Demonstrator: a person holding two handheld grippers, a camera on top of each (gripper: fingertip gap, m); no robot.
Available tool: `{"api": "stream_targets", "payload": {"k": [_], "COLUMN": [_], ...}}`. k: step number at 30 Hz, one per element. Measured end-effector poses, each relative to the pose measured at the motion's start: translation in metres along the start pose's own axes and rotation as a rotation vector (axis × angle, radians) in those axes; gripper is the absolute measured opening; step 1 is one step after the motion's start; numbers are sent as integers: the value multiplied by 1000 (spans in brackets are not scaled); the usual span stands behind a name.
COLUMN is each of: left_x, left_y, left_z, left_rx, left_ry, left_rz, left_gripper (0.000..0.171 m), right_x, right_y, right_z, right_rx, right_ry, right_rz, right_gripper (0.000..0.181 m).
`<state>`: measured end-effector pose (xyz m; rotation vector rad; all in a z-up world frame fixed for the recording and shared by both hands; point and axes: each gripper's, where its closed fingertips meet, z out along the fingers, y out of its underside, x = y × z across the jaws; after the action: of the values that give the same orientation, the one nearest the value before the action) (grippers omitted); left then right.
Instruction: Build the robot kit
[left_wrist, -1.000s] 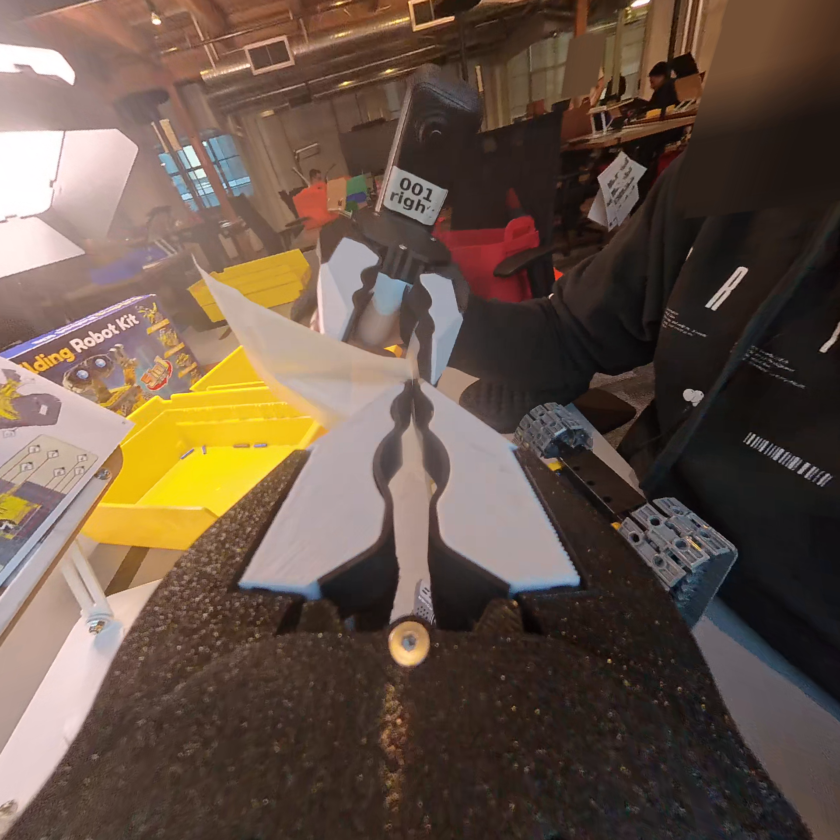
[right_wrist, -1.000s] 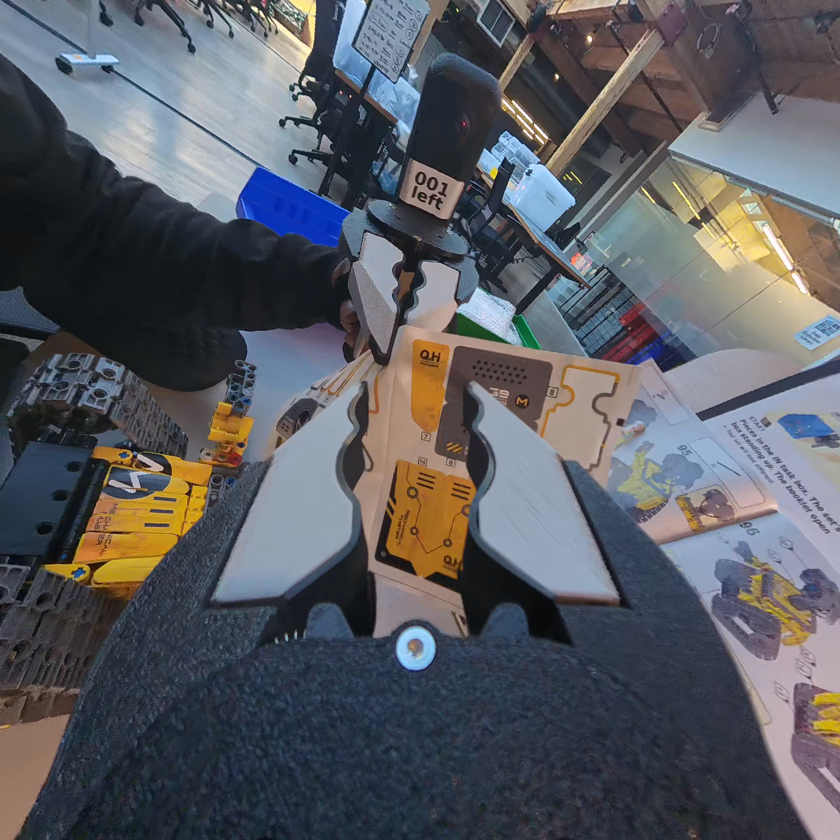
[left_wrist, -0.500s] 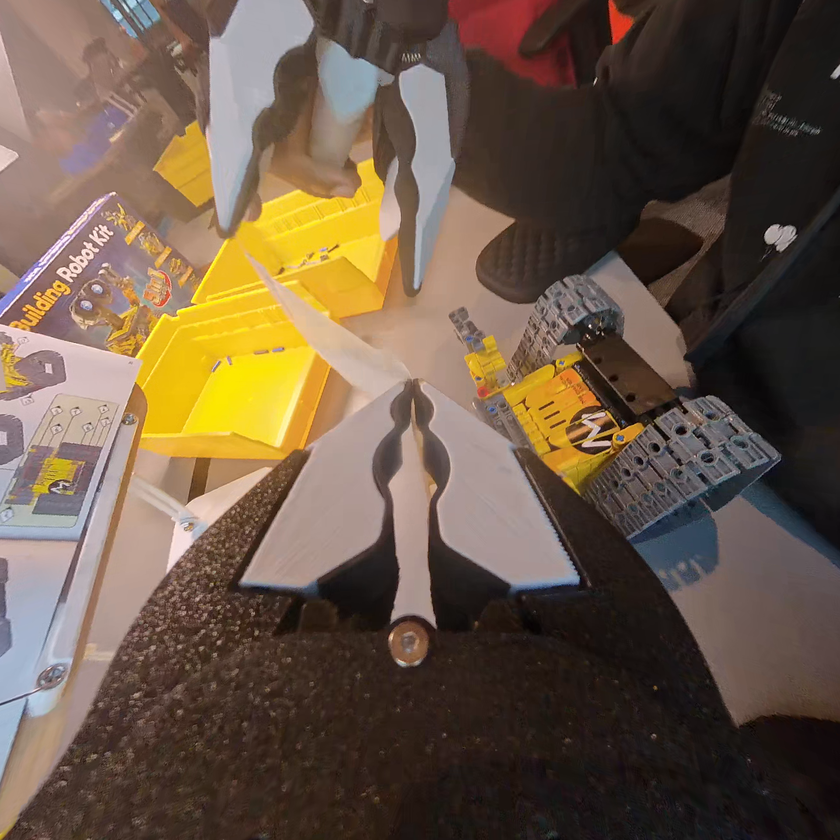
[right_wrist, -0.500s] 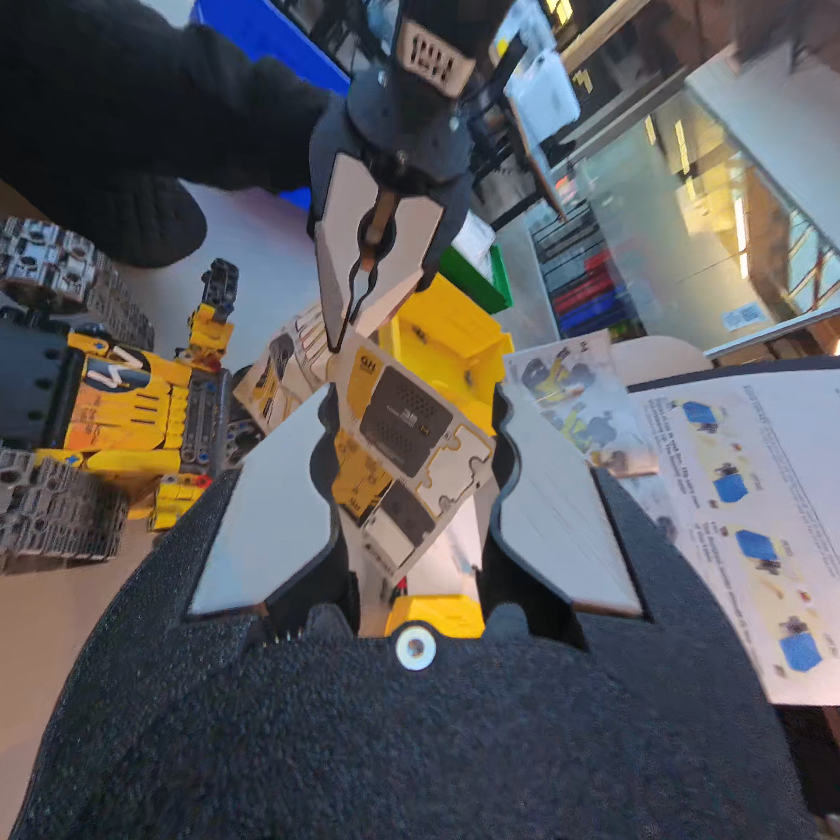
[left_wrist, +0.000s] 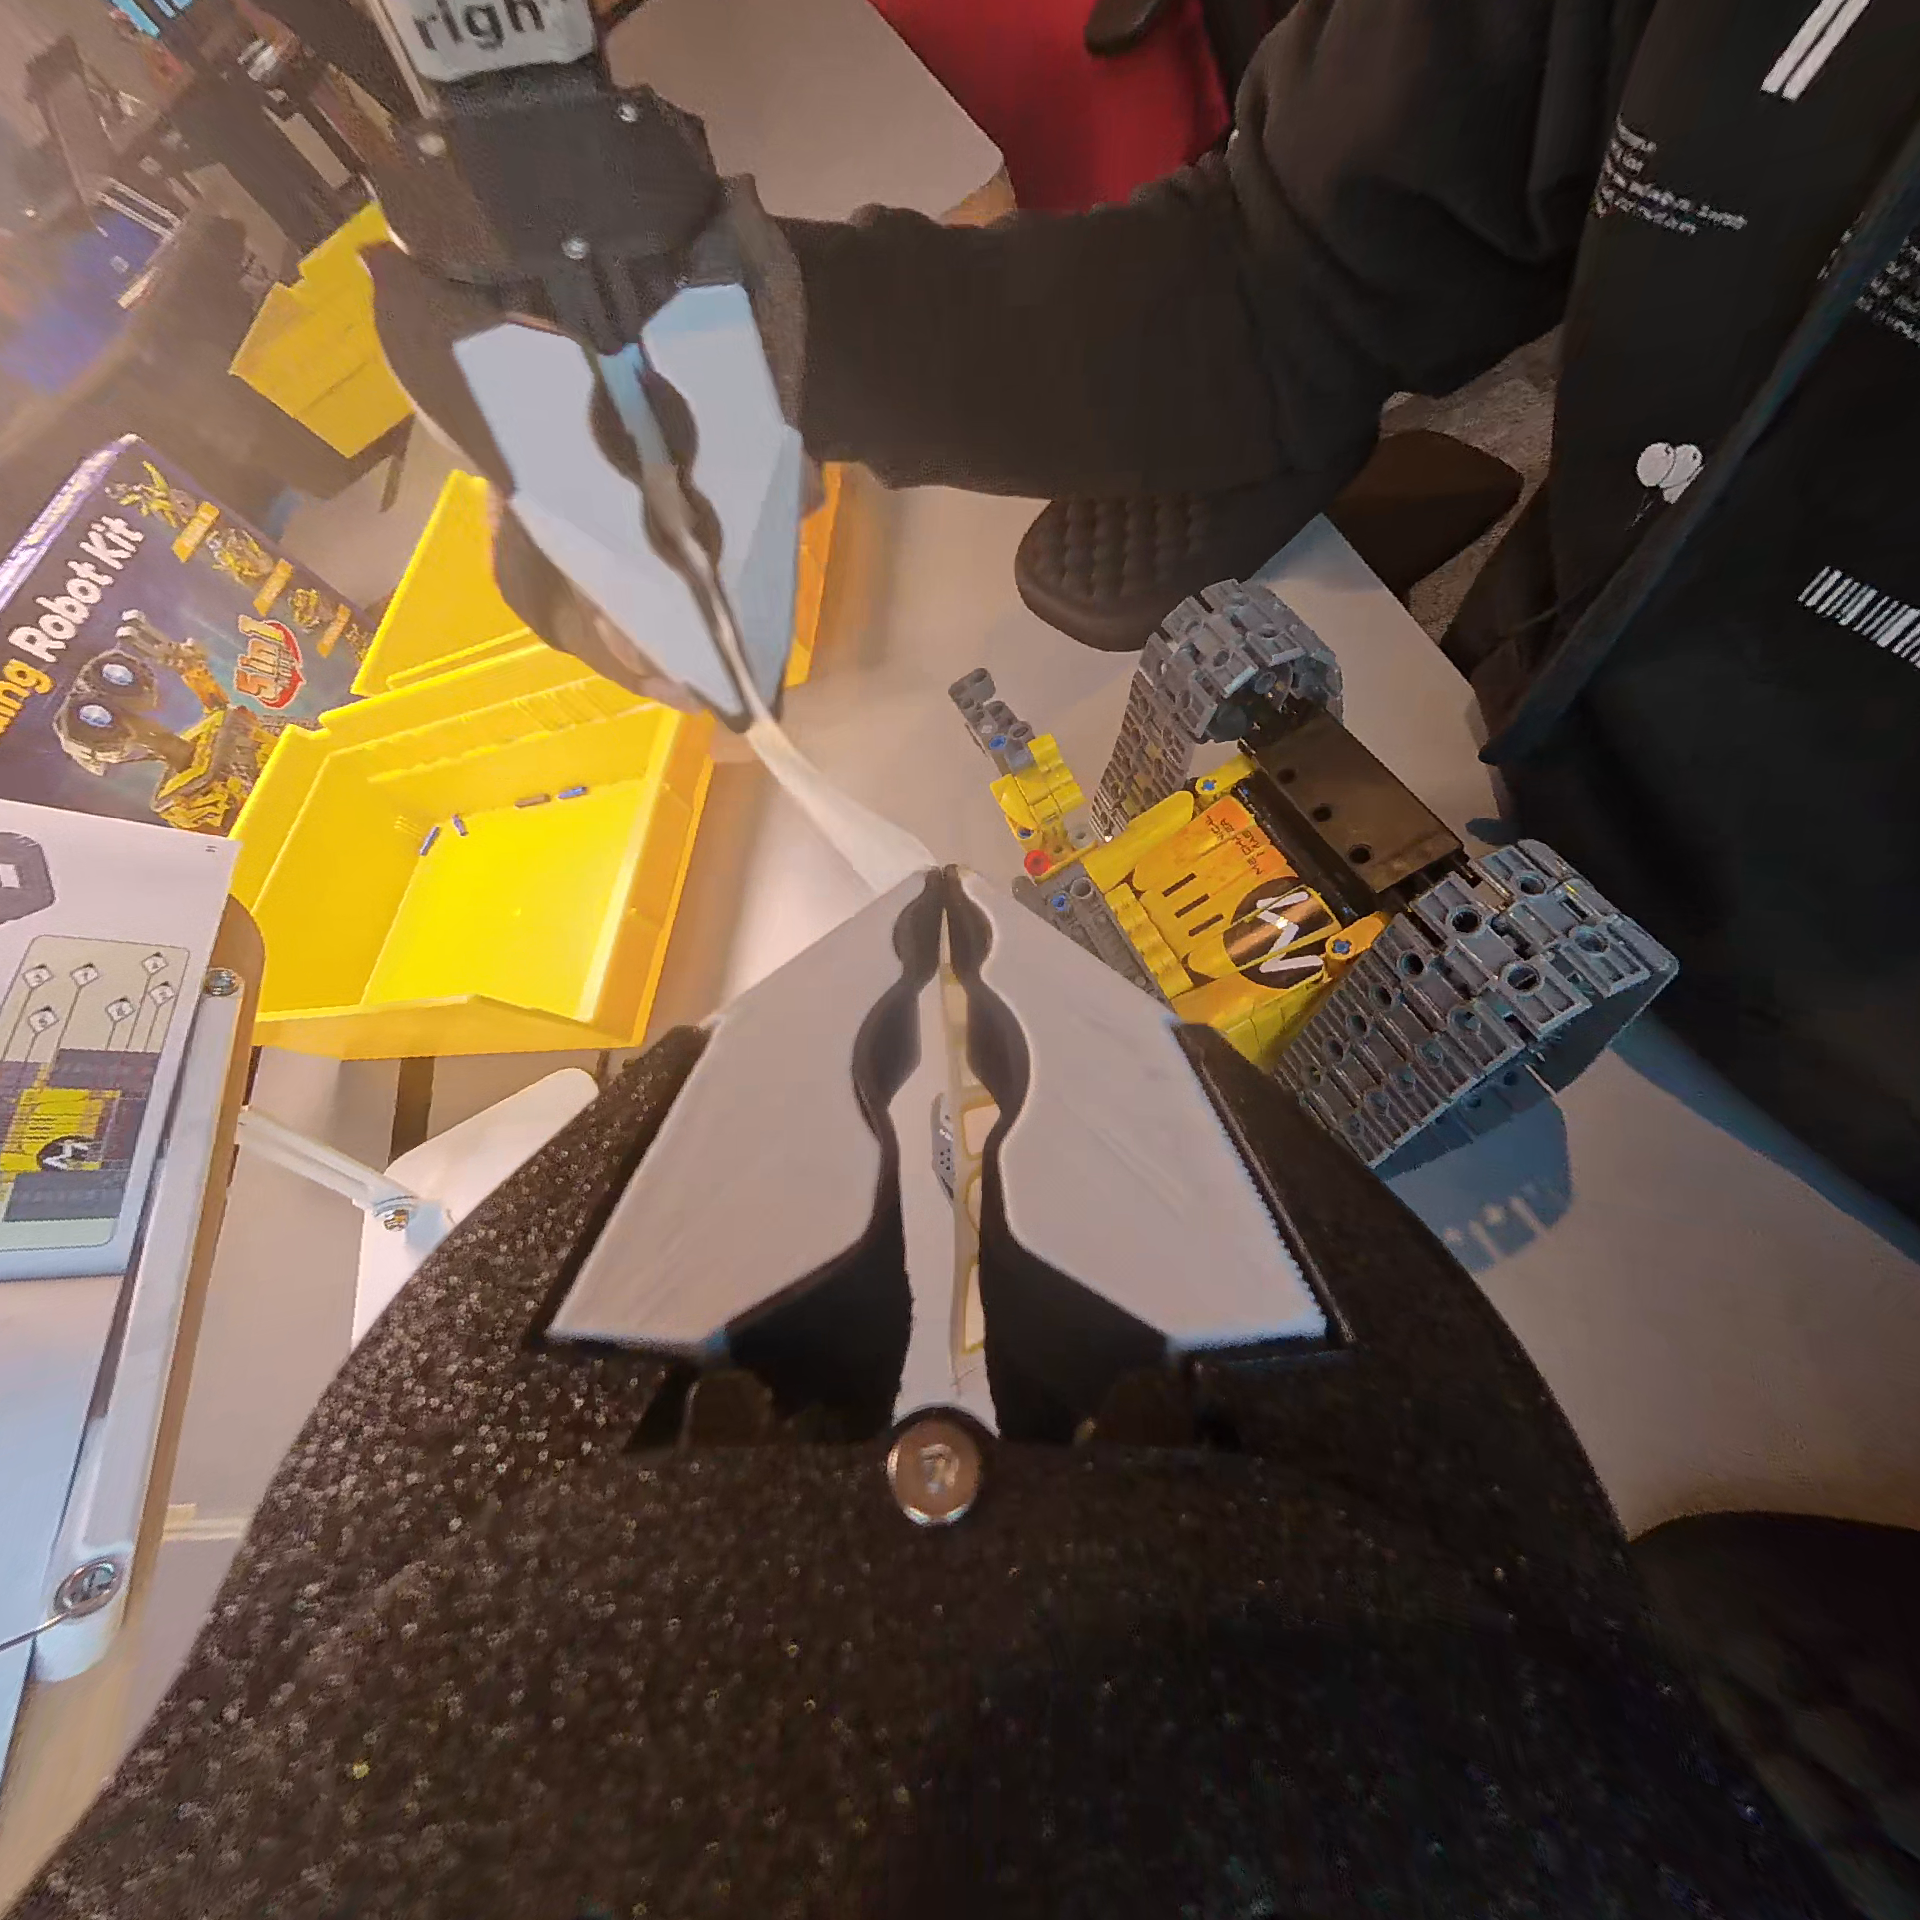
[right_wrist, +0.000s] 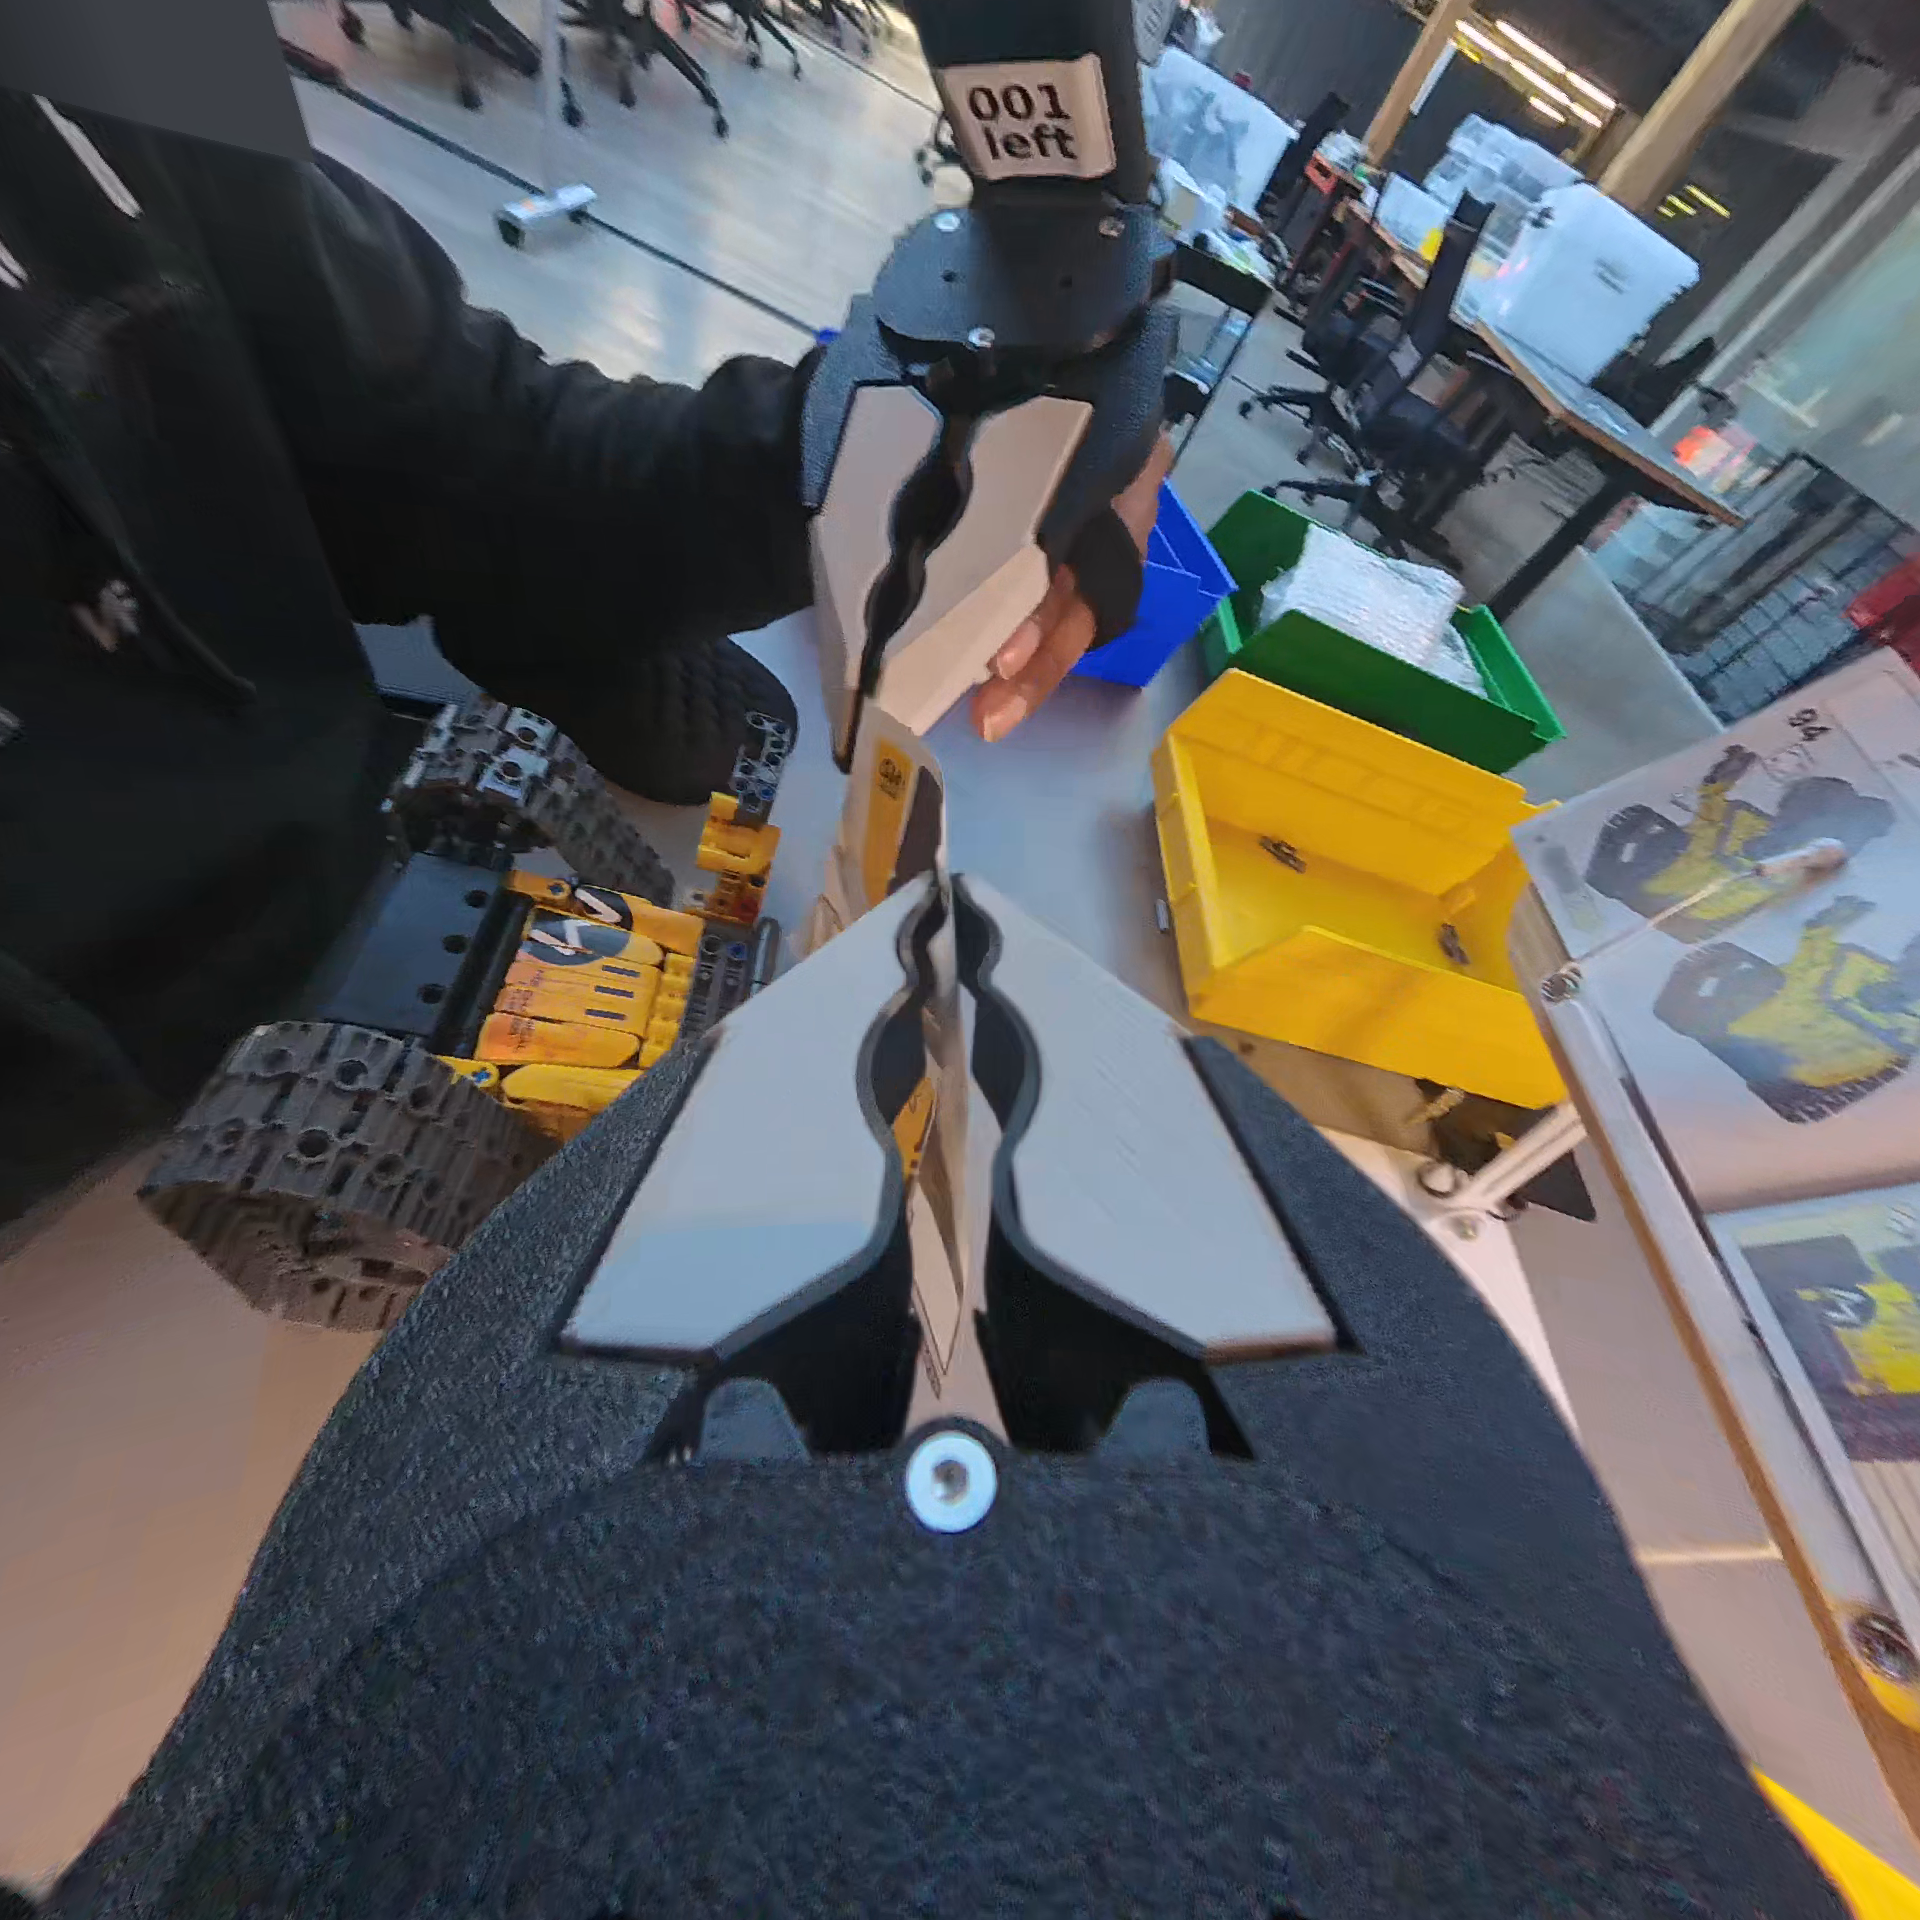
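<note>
Left gripper (left_wrist: 943, 878) pinched shut on one end of a sticker sheet (right_wrist: 896, 821), sheet seen edge-on between its white fingers (left_wrist: 764, 1143). Right gripper (right_wrist: 948, 896) likewise pressed together on the other end of that sheet, printed yellow and dark panels showing just beyond its tips. Faced each other tip to tip, sheet stretched between them above the grey worktop (left_wrist: 1621, 1382). Hovered over a tracked robot model (left_wrist: 1288, 925) of yellow and grey bricks, lying near the worktop's edge by the person's black sleeve (left_wrist: 1091, 343). Stood beside two open yellow bins (left_wrist: 468, 894), a few small parts scattered inside the nearer one. Lay behind the bins in the left wrist view: a blue kit box (left_wrist: 114, 644). Propped on a stand at the worktop's side: an instruction booklet (right_wrist: 1756, 935). Sat farther back in the right wrist view: a green bin (right_wrist: 1371, 655) holding bubble wrap, and a blue bin (right_wrist: 1164, 613) beside it.
</note>
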<state>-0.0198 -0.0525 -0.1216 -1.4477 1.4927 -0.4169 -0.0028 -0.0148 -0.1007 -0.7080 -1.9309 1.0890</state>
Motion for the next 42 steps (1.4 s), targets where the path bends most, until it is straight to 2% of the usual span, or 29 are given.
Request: {"api": "stream_targets", "payload": {"k": [4, 9, 16, 20, 28, 32, 35, 38, 40, 42], "left_x": [-18, -21, -22, -23, -20, -5, 0, -4, -10, -17], "left_y": [-8, -21, -22, -28, -28, -39, -45, -48, -50, -50], "left_z": [-9, -7, -2, -5, -2, 3, 7, -1, -11, -20], "left_rx": [94, 167, 171, 217, 218, 267, 307, 362, 412, 451], "left_ry": [-64, -62, -61, -56, -26, 70, 105, 96, 74, 44], "left_rz": [-89, -119, -129, -152, -160, -164, -164, -170, -175, -185], "left_gripper": [0, 15, 5, 7, 0, 0, 0, 0, 0, 0], "right_x": [-6, -5, -2, -2, -6, 2, 9, 14, 23, 39], "right_y": [-23, -27, -22, -19, -21, -17, -17, -19, -25, -30], "right_z": [-16, -23, -23, -22, -19, -13, 5, 20, 18, 12], "right_rx": [120, 131, 128, 122, 138, 148, 178, 195, 228, 245], "right_ry": [-73, -85, -97, -101, -138, -114, -92, -55, -6, 90], "right_rz": [82, 135, 181, 191, 206, 239, 279, 304, 323, 359], "right_gripper": [0, 0, 0, 0, 0, 0, 0, 6, 7, 19]}}
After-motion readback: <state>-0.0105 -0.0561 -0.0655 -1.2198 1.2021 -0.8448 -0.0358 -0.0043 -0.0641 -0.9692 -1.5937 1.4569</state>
